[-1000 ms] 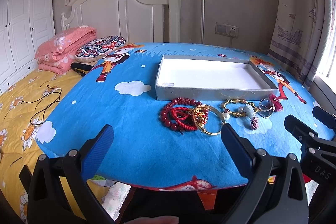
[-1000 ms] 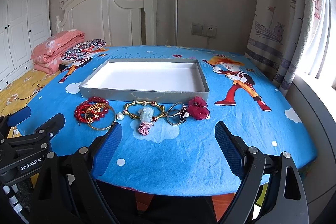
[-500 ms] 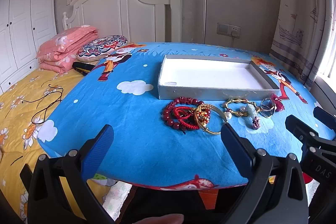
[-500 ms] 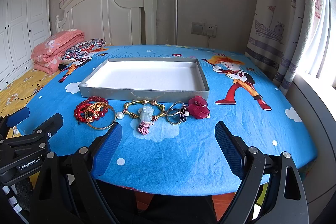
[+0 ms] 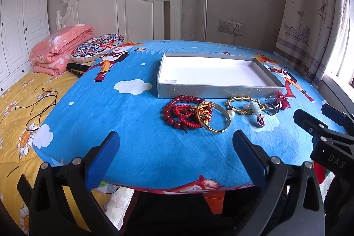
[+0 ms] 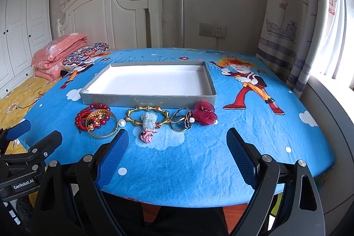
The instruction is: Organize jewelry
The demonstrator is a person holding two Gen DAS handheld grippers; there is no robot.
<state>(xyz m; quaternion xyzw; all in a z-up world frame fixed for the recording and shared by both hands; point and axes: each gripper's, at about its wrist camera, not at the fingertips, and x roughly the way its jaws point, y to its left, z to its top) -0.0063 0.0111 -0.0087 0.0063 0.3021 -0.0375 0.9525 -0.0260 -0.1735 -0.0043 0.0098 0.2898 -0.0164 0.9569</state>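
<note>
Over the near table edge, left gripper (image 5: 176, 148) and right gripper (image 6: 177, 145) hover spread wide, empty. Beyond them, jewelry lies in a row against the grey tray (image 6: 154, 98): red beads (image 6: 97, 118), gold bangle (image 6: 102, 126), bamboo-link bracelet (image 6: 147, 115), rings (image 6: 180, 119), crimson flower (image 6: 204, 115).

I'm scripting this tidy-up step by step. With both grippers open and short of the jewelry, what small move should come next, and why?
Probably ease the left gripper forward and down onto the gold bangle. Both grippers are open and hold nothing, the tray holds nothing, and all the jewelry lies on the cloth before its near wall. The bangle lies on top of the red bead bracelets, nearest the left gripper.
</note>
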